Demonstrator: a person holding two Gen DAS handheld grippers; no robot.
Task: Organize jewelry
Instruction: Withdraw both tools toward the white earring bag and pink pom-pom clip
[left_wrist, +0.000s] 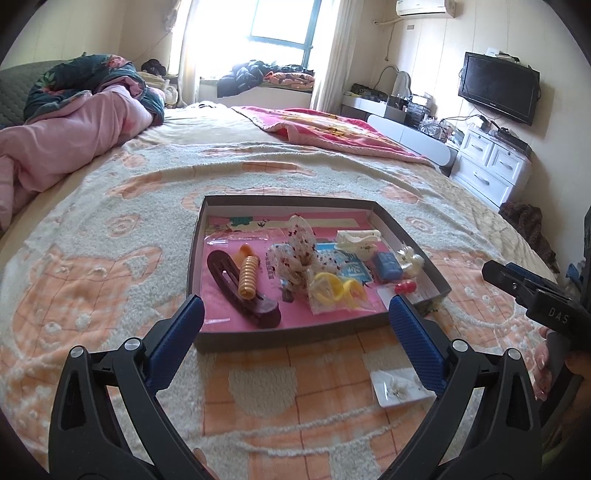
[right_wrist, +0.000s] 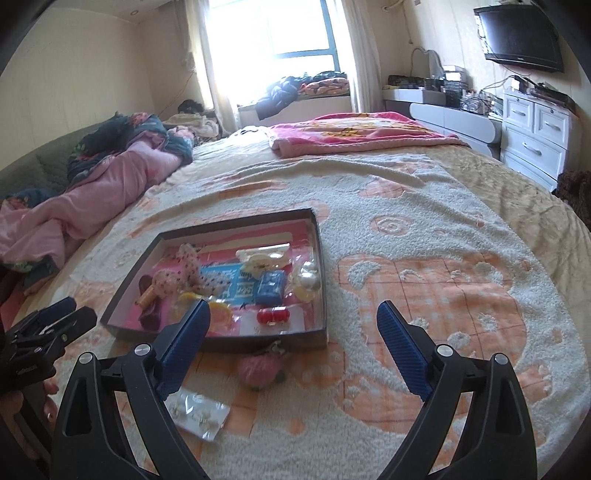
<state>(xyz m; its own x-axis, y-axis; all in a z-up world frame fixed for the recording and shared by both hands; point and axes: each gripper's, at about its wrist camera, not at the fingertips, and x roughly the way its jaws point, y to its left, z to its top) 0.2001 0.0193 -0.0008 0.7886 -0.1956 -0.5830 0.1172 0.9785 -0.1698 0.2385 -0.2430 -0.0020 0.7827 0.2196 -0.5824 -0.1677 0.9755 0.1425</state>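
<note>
Scene: bed w/ cream-and-orange blanket (left_wrist: 110, 280). Pink quilt (left_wrist: 66, 144) bunched far left.

Left gripper (left_wrist: 295, 317): jaws spread wide, nothing btwn blue pads, no contact w/ any item. It hangs over the near blanket, aimed at the tray.

Tray (left_wrist: 295, 334): shallow grey box w/ pink liner, centre of bed. Contents, left to right:
- brown hair clip (left_wrist: 240, 291), near-left corner
- orange spiral tie (left_wrist: 248, 277), lying on the clip
- floral fabric bow (left_wrist: 295, 254), mid tray
- yellow rings in clear bag (left_wrist: 338, 290), near edge
- blue packet (left_wrist: 388, 267), right side
- red beads (left_wrist: 405, 286), near-right corner

Outside tray: small clear packet w/ white pieces (left_wrist: 402, 387) on blanket, near side, just beside left gripper's right finger. Pink round item (right_wrist: 258, 369) lies just beside tray's near wall.

Right gripper (right_wrist: 291, 350): jaws wide apart, empty. It is right of the left gripper, over bare blanket.

Far right: white drawer unit (left_wrist: 491, 166), wall TV (left_wrist: 498, 86).
</note>
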